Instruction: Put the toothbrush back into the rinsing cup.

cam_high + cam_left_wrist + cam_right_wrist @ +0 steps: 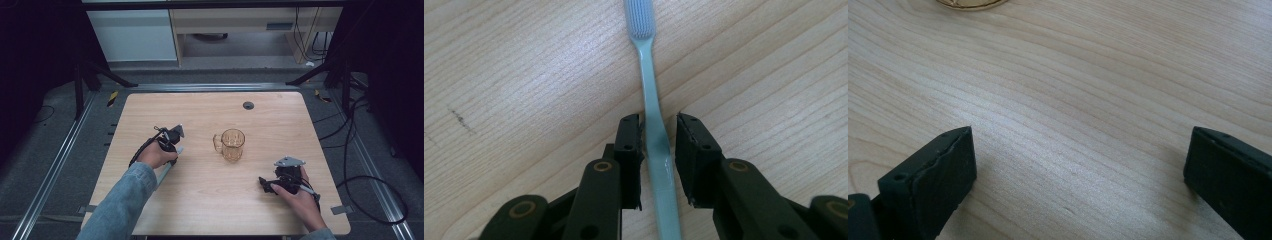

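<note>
Toothbrush [655, 130] axis: aligned along left gripper [659, 131], bristle head ahead.
Jaws: narrowed around handle; right-side gap remains, not clamped.

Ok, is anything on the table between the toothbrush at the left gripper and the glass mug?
Nothing visible: bare wooden table lies between the pale green plastic toothbrush, lying between the left gripper jaws, and the amber glass mug.

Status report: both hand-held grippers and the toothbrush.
Left hand-held gripper straddling toothbrush handle, gap showing. Right hand-held gripper open, empty. Glass mug apart, mid-table.
</note>
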Action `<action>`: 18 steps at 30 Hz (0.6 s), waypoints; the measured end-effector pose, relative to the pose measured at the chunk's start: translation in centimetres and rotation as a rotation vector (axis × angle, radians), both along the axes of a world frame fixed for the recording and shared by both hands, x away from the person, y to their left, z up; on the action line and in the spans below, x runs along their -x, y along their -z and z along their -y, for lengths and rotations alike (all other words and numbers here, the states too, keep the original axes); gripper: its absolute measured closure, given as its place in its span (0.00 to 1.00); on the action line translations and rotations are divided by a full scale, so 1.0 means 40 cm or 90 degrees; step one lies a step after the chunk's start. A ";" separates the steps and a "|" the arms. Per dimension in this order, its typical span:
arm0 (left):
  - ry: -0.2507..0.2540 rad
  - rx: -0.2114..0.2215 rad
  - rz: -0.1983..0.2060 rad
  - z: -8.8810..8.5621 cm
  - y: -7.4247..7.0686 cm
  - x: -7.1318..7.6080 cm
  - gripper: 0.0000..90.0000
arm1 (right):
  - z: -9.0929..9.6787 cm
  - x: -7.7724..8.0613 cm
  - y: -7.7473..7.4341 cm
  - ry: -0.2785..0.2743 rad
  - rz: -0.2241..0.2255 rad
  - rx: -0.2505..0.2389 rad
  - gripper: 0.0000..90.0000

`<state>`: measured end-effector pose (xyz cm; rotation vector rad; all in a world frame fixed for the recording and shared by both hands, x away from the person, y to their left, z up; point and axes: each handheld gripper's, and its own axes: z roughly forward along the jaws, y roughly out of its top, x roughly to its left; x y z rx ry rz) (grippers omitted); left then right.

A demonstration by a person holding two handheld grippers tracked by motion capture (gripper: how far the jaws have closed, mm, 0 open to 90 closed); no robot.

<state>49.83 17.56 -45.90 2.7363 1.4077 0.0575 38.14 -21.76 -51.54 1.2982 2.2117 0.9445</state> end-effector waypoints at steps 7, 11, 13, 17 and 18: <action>-0.003 0.001 -0.001 0.000 0.003 0.000 0.81 | 0.000 0.000 0.000 0.000 0.000 0.000 0.01; 0.002 0.002 -0.001 0.001 0.005 0.000 0.82 | 0.000 0.000 0.000 0.000 0.000 0.000 0.01; 0.001 0.003 0.001 0.002 0.007 0.001 0.82 | 0.000 0.000 0.000 0.000 0.000 0.000 0.01; -0.001 0.003 0.001 0.001 0.009 0.002 0.84 | 0.000 0.000 0.000 0.000 0.000 0.000 0.01; 0.000 0.004 0.000 0.001 0.010 0.002 0.84 | 0.000 0.000 0.000 0.000 0.000 0.000 0.01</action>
